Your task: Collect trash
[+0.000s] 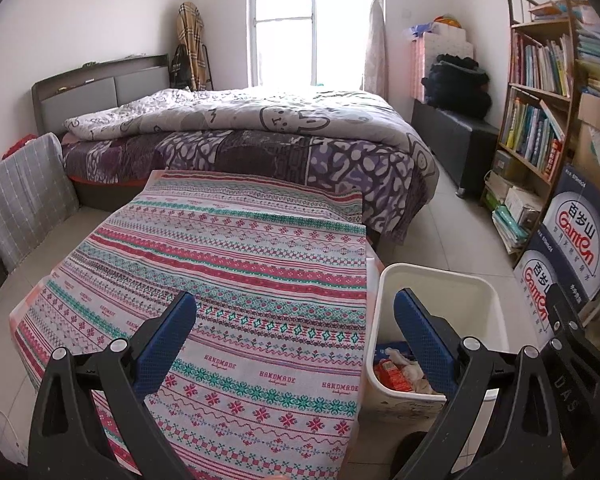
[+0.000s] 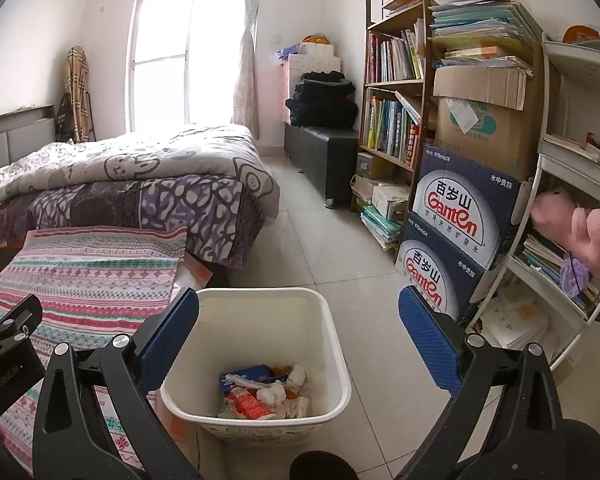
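A white waste bin (image 2: 332, 340) stands on the tiled floor, right of a table covered by a patterned cloth (image 1: 228, 280). Inside lies trash (image 2: 264, 394): crumpled white tissues, a red-orange packet and a blue carton. The bin also shows in the left wrist view (image 1: 488, 304), with the trash (image 1: 400, 372) in its bottom. My right gripper (image 2: 298, 344) is open and empty, held above the bin's mouth. My left gripper (image 1: 296, 340) is open and empty, over the cloth's right edge beside the bin. No loose trash shows on the cloth.
A bed (image 1: 240, 136) with a grey duvet lies beyond the table. A bookshelf (image 2: 396, 92), stacked Ganten boxes (image 2: 456, 232) and a white rack (image 2: 572, 216) line the right wall. A black bench (image 2: 320, 156) stands by the window. Tiled floor (image 2: 332, 240) lies between bed and shelves.
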Motion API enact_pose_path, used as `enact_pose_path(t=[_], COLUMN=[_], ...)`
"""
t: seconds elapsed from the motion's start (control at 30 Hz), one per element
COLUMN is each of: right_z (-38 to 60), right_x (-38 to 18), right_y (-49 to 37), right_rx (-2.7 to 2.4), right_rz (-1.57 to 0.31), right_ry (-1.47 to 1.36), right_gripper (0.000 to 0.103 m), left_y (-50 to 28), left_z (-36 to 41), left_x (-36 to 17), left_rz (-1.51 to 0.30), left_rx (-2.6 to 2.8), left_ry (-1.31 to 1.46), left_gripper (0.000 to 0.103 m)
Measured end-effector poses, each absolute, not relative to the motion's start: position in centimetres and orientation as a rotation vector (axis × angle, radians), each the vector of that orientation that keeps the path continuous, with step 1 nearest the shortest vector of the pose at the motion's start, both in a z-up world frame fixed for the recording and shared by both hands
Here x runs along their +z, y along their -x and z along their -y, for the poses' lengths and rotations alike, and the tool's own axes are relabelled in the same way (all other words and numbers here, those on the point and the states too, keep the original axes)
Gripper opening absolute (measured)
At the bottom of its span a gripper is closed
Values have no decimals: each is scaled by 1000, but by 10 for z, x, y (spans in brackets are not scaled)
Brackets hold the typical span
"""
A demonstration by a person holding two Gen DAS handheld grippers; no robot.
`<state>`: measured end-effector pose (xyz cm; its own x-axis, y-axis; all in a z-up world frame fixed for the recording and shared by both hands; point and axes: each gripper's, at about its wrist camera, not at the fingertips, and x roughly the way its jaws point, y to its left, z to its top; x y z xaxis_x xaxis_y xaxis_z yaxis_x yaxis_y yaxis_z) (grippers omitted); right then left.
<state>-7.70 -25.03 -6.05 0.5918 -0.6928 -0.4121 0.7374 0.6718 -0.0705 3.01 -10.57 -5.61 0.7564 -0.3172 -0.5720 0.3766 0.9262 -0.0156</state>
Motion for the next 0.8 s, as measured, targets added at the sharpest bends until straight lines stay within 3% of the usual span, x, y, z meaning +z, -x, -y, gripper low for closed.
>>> enact_pose_path(t=[0.8], right_z=[246], right_x=[-63], right_y=[74], right_rx=[-828], right_rz=[-442], right_ry=[-113], right_gripper=[96], left_y=[-29], left_z=[107], left_x=[-59], left_rz=[-618], left_rx=[-373], left_ry=[-102], left_gripper=[96])
